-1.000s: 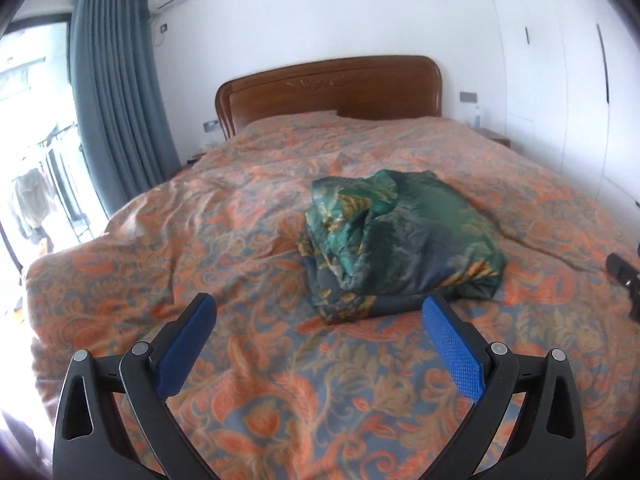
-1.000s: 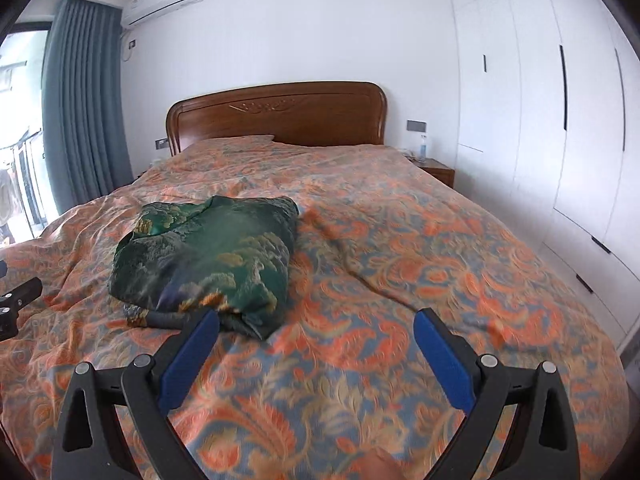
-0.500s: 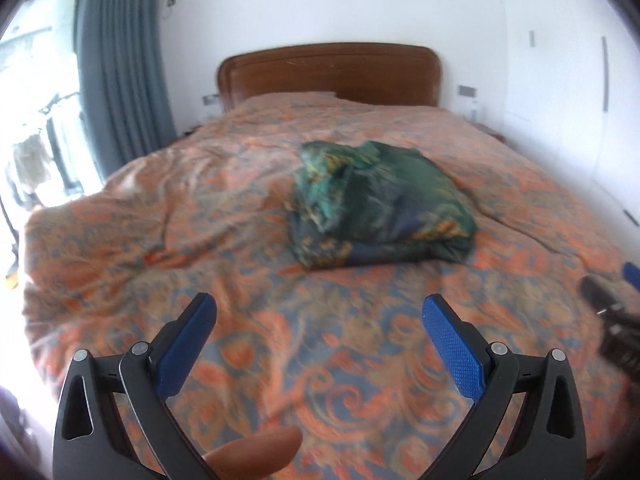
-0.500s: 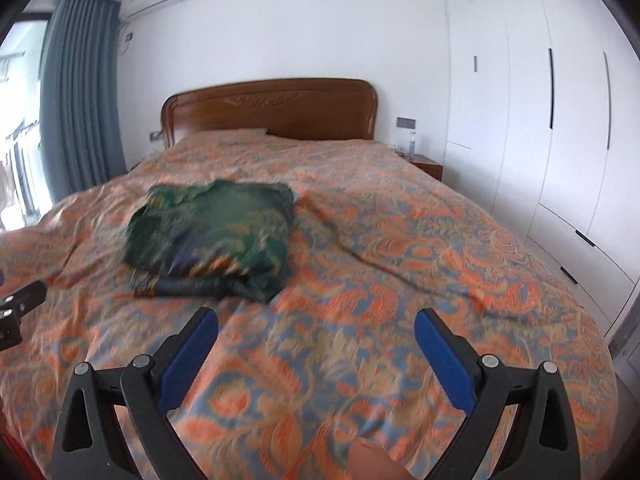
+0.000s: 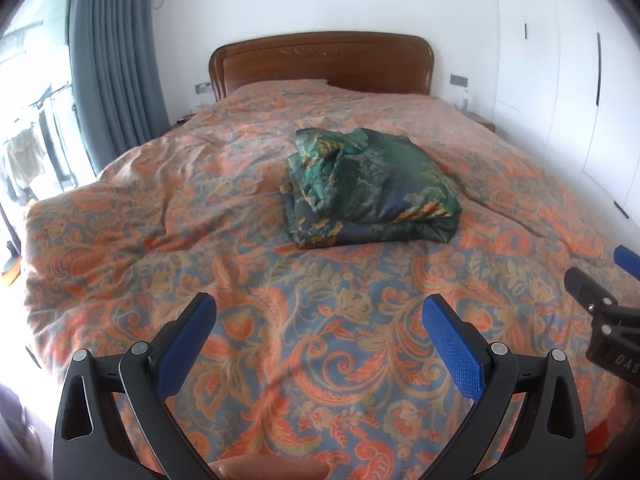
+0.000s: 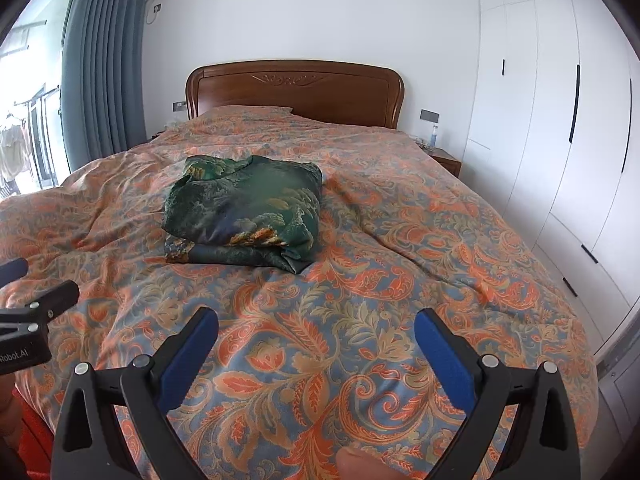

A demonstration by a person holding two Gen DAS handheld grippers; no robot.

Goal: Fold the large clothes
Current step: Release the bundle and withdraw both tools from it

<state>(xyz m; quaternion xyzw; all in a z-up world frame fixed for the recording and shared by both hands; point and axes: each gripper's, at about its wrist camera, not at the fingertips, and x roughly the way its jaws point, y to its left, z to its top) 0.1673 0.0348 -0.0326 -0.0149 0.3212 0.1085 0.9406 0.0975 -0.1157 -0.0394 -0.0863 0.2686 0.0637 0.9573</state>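
A green patterned garment (image 5: 370,190) lies folded into a compact bundle on the middle of the bed; it also shows in the right wrist view (image 6: 246,210). My left gripper (image 5: 318,320) is open and empty, held above the bedspread well short of the bundle. My right gripper (image 6: 316,334) is open and empty, also back from the bundle, near the foot of the bed. Each gripper shows at the edge of the other's view: the right one (image 5: 600,304) and the left one (image 6: 28,312).
The bed has an orange and blue floral bedspread (image 6: 400,248) and a wooden headboard (image 6: 294,90). White wardrobes (image 6: 560,120) line the right wall. A nightstand (image 6: 444,160) stands beside the bed. Grey curtains (image 5: 112,60) and a window are at left.
Both grippers have pulled back from the folded garment toward the foot of the bed and risen. The bundle has not moved. Both stay open.
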